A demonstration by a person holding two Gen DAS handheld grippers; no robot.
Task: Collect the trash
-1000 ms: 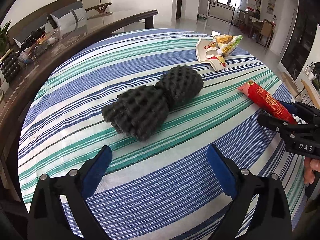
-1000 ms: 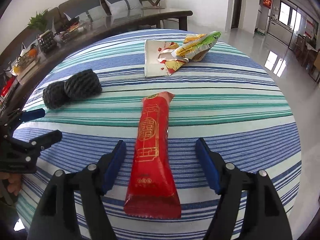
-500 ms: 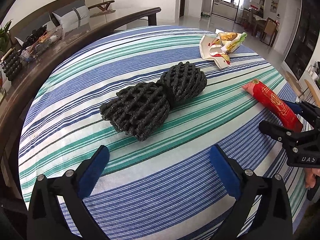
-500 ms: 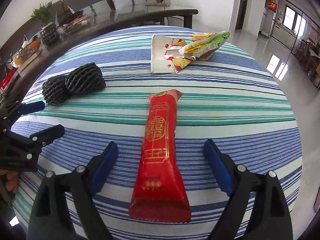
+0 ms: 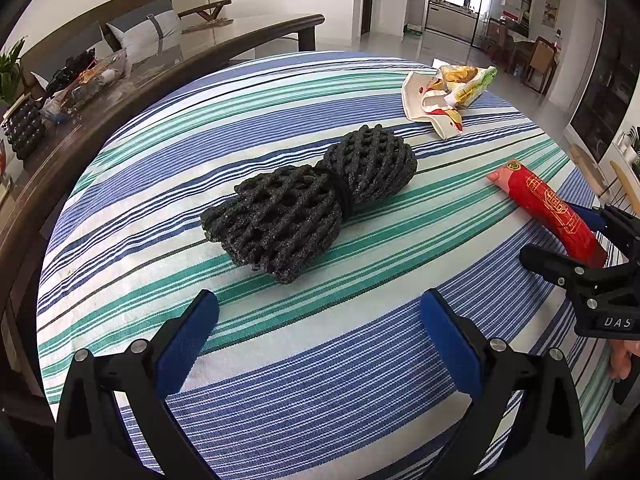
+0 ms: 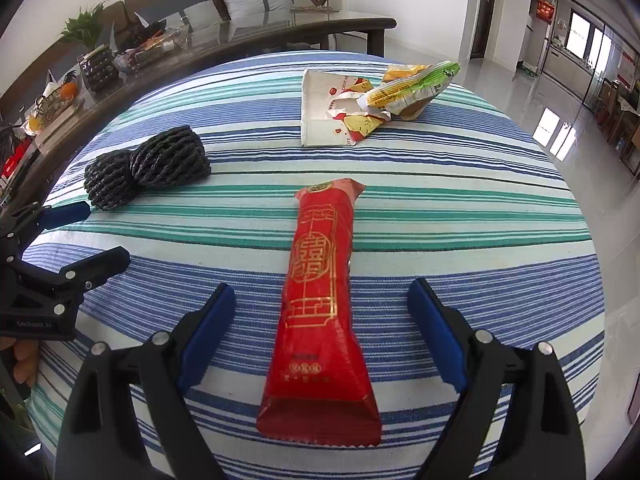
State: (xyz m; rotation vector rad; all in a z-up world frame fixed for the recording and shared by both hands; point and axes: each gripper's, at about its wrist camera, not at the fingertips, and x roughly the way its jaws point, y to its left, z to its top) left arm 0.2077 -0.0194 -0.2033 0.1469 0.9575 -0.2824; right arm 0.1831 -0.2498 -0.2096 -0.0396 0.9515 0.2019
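Change since a moment ago: both tools are drawing back a little from the trash, so the black mesh and the red packet are sitting slightly farther ahead of their jaws than before.
Left tool (image 5: 318, 326): jaws are standing wide apart, gripping nothing, and pointing at the black foam mesh (image 5: 308, 202), which is lying just ahead on the striped table (image 5: 280, 380).
Right tool (image 6: 320, 334): jaws are likewise spread, straddling the near half of the red wrapper (image 6: 320, 300) without touching it; the packet is lying flat, lengthwise between the blue pads.
Farther out: a crumpled white paper bag (image 6: 326, 120) and a yellow-green snack wrapper (image 6: 412, 90) are resting together near the far edge, touching each other, well apart from both tools.
Beyond the table: a dark glass-topped side table (image 6: 280, 32) is carrying clutter; no bin is showing in either view.
Progress: I judge the job is barely starting, with every piece of trash still lying on the cloth and nothing picked up.
Left to do: closing on the red wrapper looks the nearest step, then the mesh, then the far pair.
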